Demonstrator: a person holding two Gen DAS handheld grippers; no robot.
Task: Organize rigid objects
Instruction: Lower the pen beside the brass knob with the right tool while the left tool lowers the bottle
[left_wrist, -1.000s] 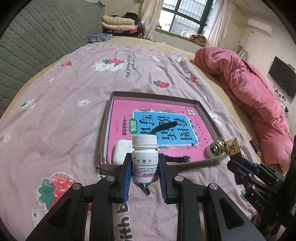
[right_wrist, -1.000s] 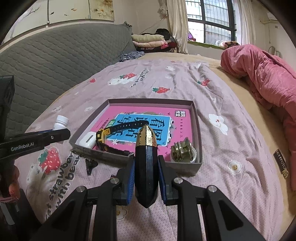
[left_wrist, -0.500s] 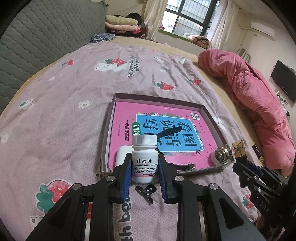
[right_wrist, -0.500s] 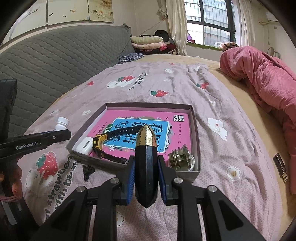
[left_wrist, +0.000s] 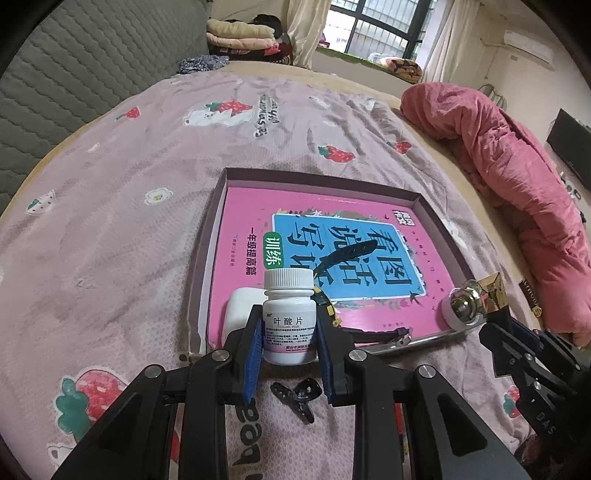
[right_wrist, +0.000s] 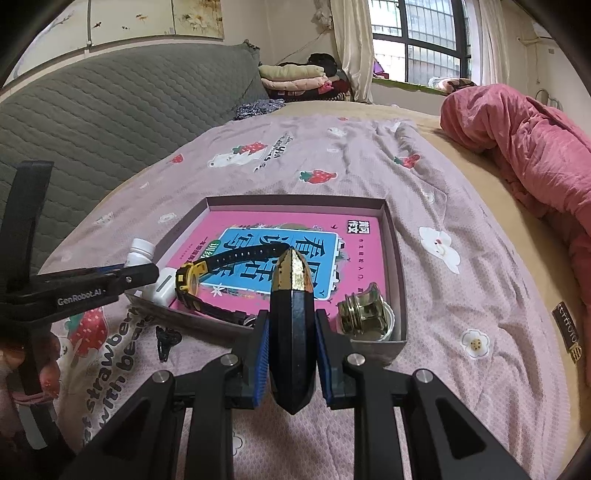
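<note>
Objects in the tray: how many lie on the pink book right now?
3: a white case at the near left corner, a watch beside it, and a gold knob at the near right corner. Both grippers may hide more.

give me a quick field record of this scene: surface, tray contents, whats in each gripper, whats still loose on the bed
surface: bed with pink strawberry-print sheet
tray: shallow box lined with a pink book
in tray: white earbud case, black-and-yellow watch, brass fitting
left gripper: shut on white pill bottle, upright
right gripper: shut on dark blue gold-tipped object
loose: small black clip on the sheet, outside the tray
</note>
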